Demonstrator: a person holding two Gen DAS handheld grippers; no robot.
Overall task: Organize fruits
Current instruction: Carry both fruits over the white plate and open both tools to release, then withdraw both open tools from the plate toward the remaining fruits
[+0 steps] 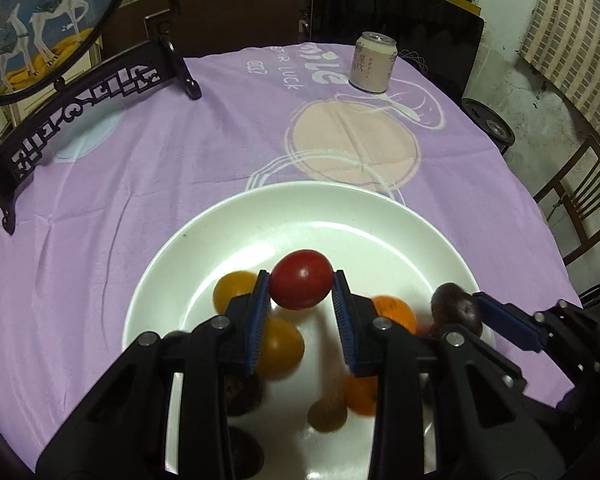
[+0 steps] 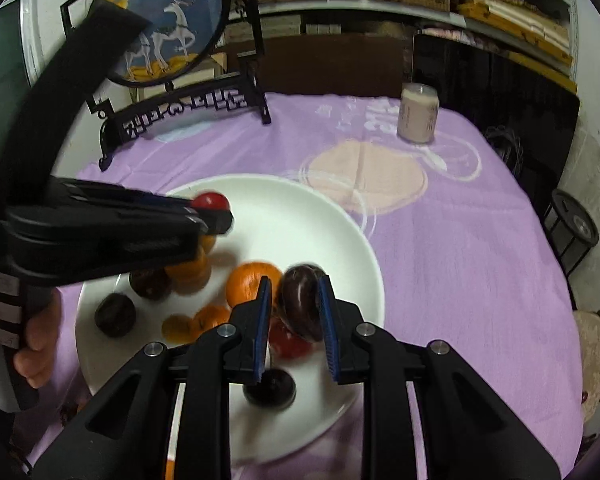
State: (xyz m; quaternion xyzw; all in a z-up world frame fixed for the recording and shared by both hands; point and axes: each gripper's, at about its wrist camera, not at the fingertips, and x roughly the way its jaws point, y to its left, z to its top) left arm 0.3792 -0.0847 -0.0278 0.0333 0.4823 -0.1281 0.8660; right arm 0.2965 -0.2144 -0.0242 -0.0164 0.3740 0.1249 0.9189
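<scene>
A white plate (image 1: 220, 224) on the purple cloth holds several small fruits: yellow, orange and dark ones. My left gripper (image 1: 301, 280) is shut on a red tomato (image 1: 301, 279) and holds it above the plate; it also shows in the right wrist view (image 2: 212, 208) with the tomato (image 2: 211, 201). My right gripper (image 2: 293, 286) is shut on a dark purple fruit (image 2: 300, 306) above the plate's right side (image 2: 360, 248). In the left wrist view the right gripper (image 1: 466, 304) comes in from the right with that fruit (image 1: 456, 312). An orange (image 2: 250, 284) lies just left of it.
A pale drink can (image 1: 373, 62) stands at the far side of the cloth. A black carved stand with a round deer painting (image 1: 36, 20) stands at the far left. A wooden chair (image 1: 580, 200) and a dark stool (image 1: 488, 124) are beyond the table's right edge.
</scene>
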